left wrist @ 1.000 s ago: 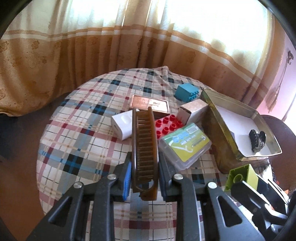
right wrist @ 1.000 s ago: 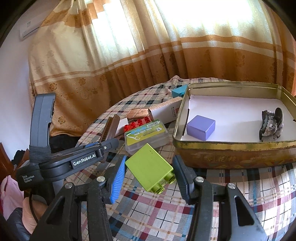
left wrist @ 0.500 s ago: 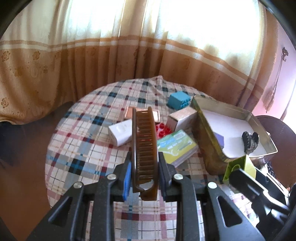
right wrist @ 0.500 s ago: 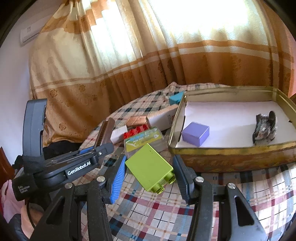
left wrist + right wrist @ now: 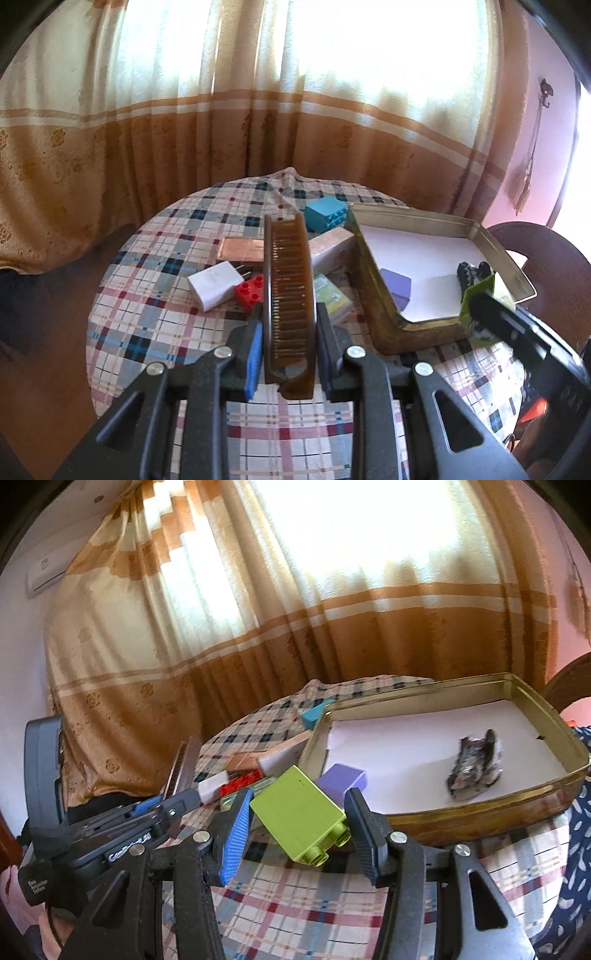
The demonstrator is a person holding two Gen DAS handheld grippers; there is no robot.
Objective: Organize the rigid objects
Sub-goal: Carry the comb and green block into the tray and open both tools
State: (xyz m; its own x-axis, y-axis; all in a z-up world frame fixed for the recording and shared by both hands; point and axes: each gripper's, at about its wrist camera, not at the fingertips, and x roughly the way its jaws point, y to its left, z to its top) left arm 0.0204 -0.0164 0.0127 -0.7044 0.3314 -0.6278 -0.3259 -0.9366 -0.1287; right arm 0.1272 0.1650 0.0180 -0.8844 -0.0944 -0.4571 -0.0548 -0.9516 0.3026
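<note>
From the left view, the left tool point(image 5: 288, 354) has risen higher above the bench point(image 5: 155, 295), pinching the brown comb point(image 5: 290, 291), while from the right view the right tool point(image 5: 299, 830), clamping the green brick point(image 5: 299, 812), has come closer to the tin tray point(image 5: 517, 808), so both seem ready for dropping in.

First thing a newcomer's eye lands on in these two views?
Probably the two held things: the brown comb clamped in the left hand-held gripper, and the lime-green block clamped in the right hand-held gripper near the tin. Next, the gold tin tray on the plaid tablecloth, holding a purple block and a dark crumpled object.
</note>
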